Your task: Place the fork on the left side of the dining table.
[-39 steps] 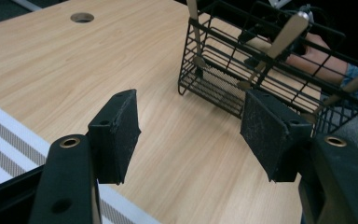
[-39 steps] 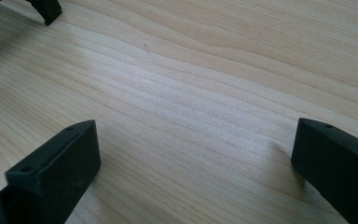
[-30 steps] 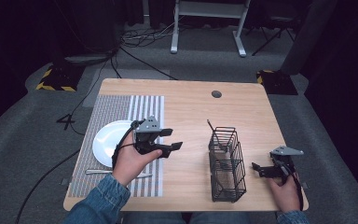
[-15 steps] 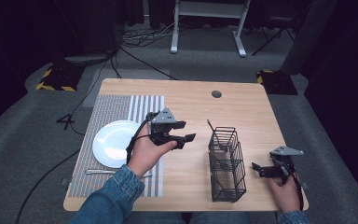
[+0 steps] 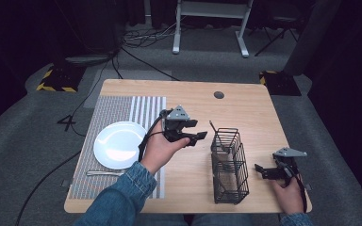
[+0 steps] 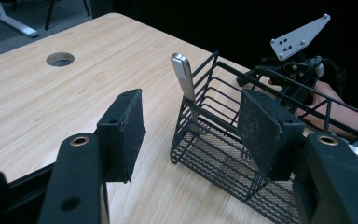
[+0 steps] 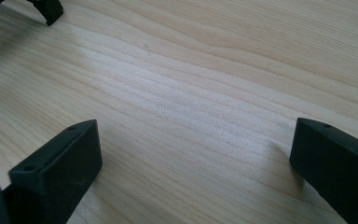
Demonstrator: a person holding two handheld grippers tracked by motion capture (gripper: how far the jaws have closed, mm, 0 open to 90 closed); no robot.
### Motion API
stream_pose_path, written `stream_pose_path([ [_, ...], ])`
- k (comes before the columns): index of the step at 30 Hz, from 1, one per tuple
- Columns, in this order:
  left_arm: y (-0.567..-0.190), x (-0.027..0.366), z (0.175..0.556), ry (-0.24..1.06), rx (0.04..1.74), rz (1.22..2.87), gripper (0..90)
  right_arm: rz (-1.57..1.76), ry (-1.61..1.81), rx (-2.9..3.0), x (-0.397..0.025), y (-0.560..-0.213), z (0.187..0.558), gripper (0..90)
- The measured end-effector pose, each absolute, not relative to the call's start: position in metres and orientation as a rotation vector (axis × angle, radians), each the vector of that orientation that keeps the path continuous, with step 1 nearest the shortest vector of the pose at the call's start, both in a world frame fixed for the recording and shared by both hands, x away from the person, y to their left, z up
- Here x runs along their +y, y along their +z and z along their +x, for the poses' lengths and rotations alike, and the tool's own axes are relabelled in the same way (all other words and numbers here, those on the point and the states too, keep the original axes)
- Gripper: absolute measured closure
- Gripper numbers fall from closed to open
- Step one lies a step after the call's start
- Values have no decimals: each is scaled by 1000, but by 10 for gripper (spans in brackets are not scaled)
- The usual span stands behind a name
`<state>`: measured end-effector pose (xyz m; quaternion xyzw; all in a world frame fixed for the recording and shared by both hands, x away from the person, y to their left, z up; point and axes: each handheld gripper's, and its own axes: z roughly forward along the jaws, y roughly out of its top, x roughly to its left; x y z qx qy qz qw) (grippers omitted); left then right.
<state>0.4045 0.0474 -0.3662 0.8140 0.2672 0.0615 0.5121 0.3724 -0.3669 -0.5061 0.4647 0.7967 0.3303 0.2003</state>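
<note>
Right now the left hand-held gripper (image 5: pixel 192 134) hovers above the table (image 5: pixel 245 108), jaws wide apart and empty, aimed at the wire basket (image 5: pixel 229 165). A metal utensil handle (image 6: pixel 184 79) leans upright in the basket's far corner, lined up between the two pads (image 6: pixel 126 133) in the left gripper view. The step looks like a reach for that handle; next the gripper would need to advance until the pads flank it, then close and lift straight up. The right hand-held gripper (image 5: pixel 274 170) rests low beside the basket, jaws spread with nothing between them. The utensil's working end is lost behind the mesh, so its kind is unclear. A plate (image 5: pixel 120 145) and another utensil (image 5: pixel 104 173) lie on the striped mat (image 5: pixel 118 110).
</note>
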Motion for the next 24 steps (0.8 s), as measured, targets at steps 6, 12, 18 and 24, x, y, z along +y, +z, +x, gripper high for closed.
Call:
stream_pose_path([
  [6,-367,38,412,141,640,1961,427,1298,924,2227,-367,-506,372,22],
  [12,-369,28,420,134,647,1962,450,1299,926,2228,-367,-506,372,25],
  [18,-374,23,426,127,663,1969,467,1298,927,2228,-367,-506,372,29],
  [24,-377,18,428,101,667,1973,499,1296,929,2229,-367,-506,372,30],
])
